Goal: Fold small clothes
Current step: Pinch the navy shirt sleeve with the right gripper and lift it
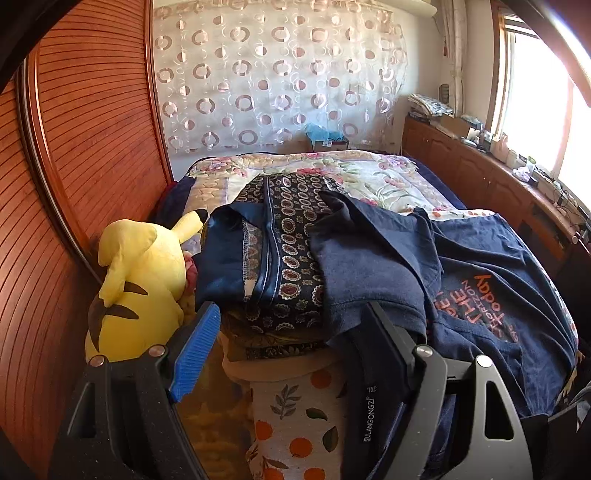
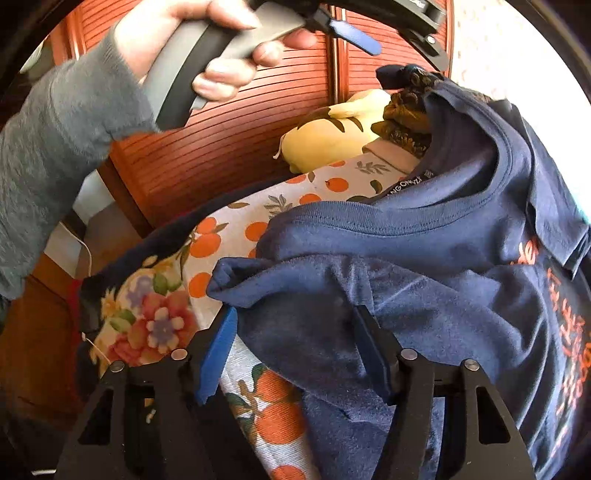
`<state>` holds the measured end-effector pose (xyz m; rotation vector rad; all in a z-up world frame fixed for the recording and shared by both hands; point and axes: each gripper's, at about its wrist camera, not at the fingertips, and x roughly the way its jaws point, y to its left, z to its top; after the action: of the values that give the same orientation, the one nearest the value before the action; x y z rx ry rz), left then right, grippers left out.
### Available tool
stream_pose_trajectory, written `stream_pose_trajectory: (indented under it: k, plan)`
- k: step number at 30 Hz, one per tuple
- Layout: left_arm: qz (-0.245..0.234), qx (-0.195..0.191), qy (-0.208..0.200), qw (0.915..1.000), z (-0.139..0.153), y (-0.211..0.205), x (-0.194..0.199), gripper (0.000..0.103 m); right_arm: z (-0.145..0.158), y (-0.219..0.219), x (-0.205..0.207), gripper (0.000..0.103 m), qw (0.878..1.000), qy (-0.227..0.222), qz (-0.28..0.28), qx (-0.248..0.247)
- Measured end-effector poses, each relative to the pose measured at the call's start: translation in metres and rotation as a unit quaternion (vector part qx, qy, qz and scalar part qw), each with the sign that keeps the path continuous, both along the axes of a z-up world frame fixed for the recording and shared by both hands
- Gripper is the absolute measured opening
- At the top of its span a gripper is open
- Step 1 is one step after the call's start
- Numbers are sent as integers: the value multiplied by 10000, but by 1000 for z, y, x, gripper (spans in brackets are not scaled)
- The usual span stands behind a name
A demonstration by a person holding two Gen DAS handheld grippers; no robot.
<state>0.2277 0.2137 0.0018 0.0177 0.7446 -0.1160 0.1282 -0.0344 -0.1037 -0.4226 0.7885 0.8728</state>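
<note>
A navy T-shirt (image 1: 480,266) with orange lettering lies crumpled on the bed, its collar toward me. My left gripper (image 1: 288,354) is open above the stack of clothes; the shirt's collar with its label drapes over the right finger (image 1: 384,354). A paisley-patterned dark garment (image 1: 291,236) lies on top of a stack to the left. In the right wrist view my right gripper (image 2: 295,347) is open with a fold of the navy T-shirt (image 2: 424,266) lying between and over its fingers. The left gripper (image 2: 354,33) shows at the top there, held by a hand.
A yellow plush toy (image 1: 140,288) lies left against the wooden wardrobe (image 1: 74,166). An orange-print cloth (image 1: 295,417) lies under the stack. A floral bedspread (image 1: 332,173) covers the bed; a wooden cabinet (image 1: 480,177) with clutter runs along the right under the window.
</note>
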Motion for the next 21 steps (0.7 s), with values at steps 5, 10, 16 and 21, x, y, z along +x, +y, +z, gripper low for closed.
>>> stream_pose_trajectory:
  k: [5,10,16,21]
  plan:
    - [-56,-51,49,10000,2,-6,14,80,-1,-3,1,10,9996,-237,-105,-55]
    - [-384,-223,74,9990,13,-26,47,80,16,-31,14,9,9981,131,-324,510]
    - [-823,-321,229,9958,20,-58,97,80,35,-69,18,9,9941,193,-552,912]
    - [-662,-209,784,9945,-4,-67,138,80,43,-101,19,9,9895,156,-833,1174]
